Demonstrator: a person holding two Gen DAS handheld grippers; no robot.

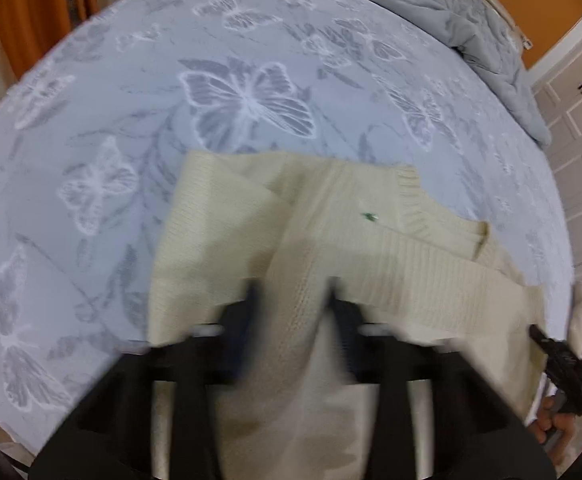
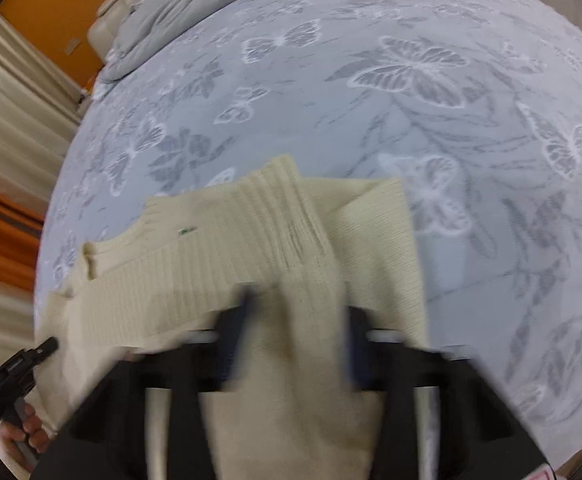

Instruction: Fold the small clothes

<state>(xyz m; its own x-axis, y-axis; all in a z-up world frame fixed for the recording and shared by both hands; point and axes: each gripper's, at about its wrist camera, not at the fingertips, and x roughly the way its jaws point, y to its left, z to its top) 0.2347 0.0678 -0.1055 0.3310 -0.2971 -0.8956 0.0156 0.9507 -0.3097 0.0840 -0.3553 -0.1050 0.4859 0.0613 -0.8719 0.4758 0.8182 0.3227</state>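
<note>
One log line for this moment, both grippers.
step: folding | left gripper: open over cream sweater | right gripper: open over sweater | surface: butterfly bedsheet

This is a bedroom in a home. A wide bed (image 1: 91, 128) fills most of both views, covered with a pale blue-grey bedsheet (image 2: 471, 152) that carries a pattern of white butterflies. At its far end lies a crumpled grey quilt (image 1: 443, 4), next to a cream padded headboard (image 2: 109, 26). The wall (image 2: 51, 8) behind is painted orange. Beige and orange curtains (image 2: 7, 152) hang at one side, and white panelled wardrobe doors (image 1: 579, 120) stand at the other.
</note>
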